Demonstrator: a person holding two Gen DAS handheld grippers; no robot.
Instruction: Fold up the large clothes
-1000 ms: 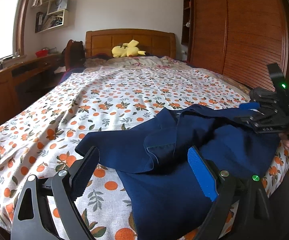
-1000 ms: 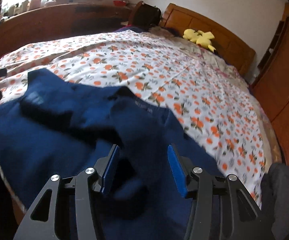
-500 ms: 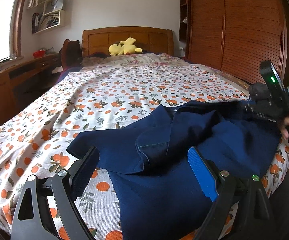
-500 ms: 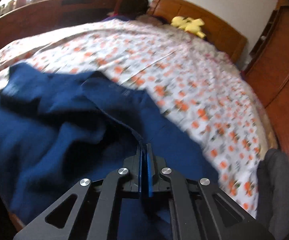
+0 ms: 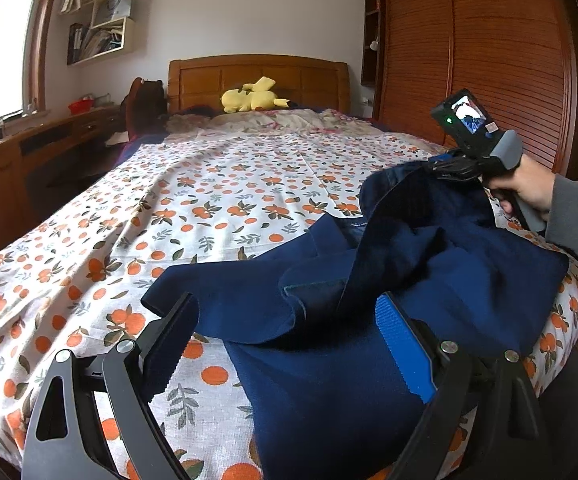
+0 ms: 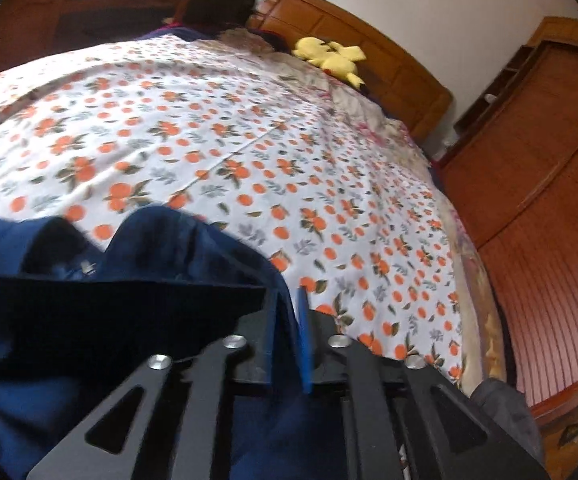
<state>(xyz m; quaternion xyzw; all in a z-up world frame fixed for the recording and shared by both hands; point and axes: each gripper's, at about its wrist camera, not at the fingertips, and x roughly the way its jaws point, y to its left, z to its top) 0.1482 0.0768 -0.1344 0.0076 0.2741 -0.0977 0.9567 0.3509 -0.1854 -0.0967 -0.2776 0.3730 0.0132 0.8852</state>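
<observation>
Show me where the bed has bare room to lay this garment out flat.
The orange-print sheet is bare from the blue garment up to the rumpled bedding below the yellow plush toy, and across to the left edge. The near right corner is crowded: garment, right tool.

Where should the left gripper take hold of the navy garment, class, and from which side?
Probably the loose corner nearest it on the navy garment, approached from the foot of the bed. That corner lies flat and single-layered on the sheet, just ahead of the open left gripper, while the right gripper lifts the far edge, its jaws opening slightly.
</observation>
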